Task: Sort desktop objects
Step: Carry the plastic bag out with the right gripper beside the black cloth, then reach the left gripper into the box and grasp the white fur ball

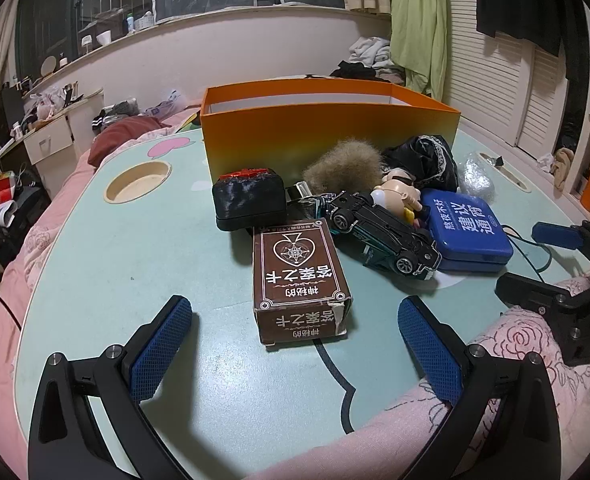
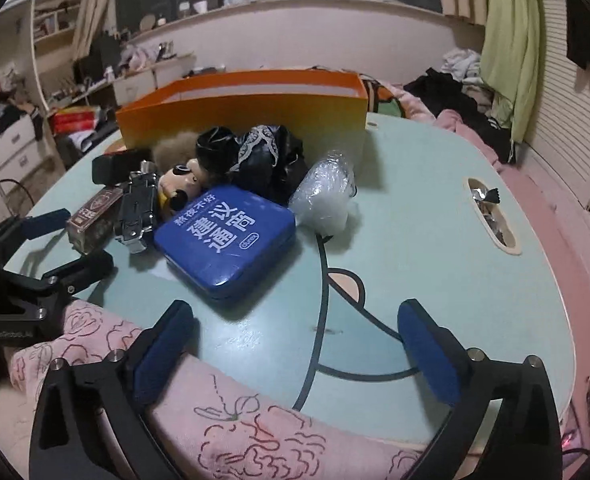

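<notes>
I'm at the reach-in step: both tongs gape wide, empty — left gripper (image 1: 295, 344) frames the brown cardboard card box (image 1: 301, 280) at frame centre, right gripper (image 2: 295, 354) faces the blue tin (image 2: 225, 240). Next — grasp, lift into the orange box (image 1: 327, 136) behind.

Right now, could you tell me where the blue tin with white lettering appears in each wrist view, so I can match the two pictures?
Left wrist view: the blue tin lies right of centre, beside the black toy car.
Right wrist view: it lies left of centre, just ahead of the right gripper.
Shared landmark: the orange box stands behind the pile in both.
</notes>
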